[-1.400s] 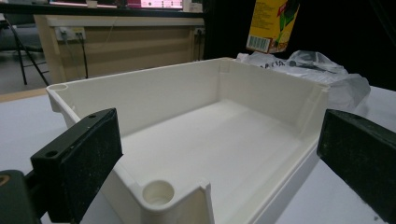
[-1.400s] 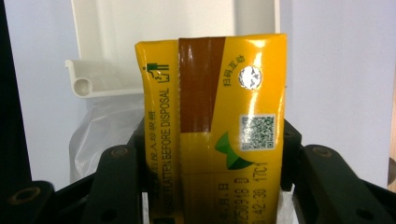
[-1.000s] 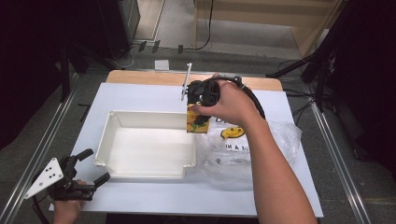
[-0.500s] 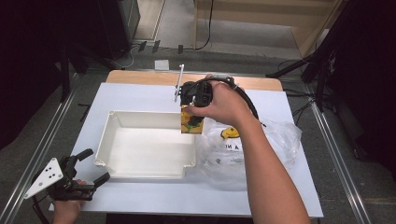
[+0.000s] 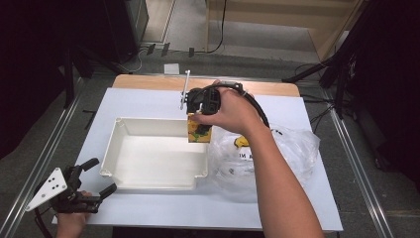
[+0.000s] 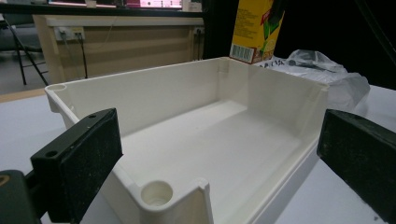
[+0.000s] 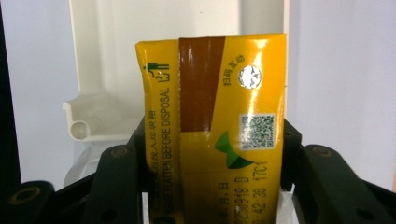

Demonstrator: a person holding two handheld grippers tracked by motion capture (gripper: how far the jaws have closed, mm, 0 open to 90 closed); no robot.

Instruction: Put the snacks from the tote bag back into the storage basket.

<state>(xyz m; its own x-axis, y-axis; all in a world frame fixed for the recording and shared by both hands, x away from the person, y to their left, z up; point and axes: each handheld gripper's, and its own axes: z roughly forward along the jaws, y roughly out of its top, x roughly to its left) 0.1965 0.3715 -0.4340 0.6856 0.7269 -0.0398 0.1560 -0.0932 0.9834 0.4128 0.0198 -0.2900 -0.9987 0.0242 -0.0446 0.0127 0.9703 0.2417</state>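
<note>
A yellow drink carton [image 5: 199,130] hangs over the far right corner of the white plastic tray [image 5: 126,133], held upright by my right gripper [image 5: 200,113], which is shut on it. In the right gripper view the carton [image 7: 212,140] sits clamped between both black jaws, its top with the foil straw hole facing the camera and the tray's corner [image 7: 88,121] below. My left gripper [image 5: 96,176] rests open at the tray's near left corner. In the left gripper view the tray's inside [image 6: 224,140] lies bare and the carton [image 6: 254,28] hovers past its far wall.
A crumpled clear plastic bag [image 5: 285,153] with yellow print lies right of the tray on the white tabletop [image 5: 148,101]. A wooden strip [image 5: 148,82] edges the table's far side. Metal rails [image 5: 49,144] run along both sides, with dark floor beyond.
My right gripper has carried the carton leftward, from beside the bag to above the tray's far right corner. The left gripper has stayed put.
</note>
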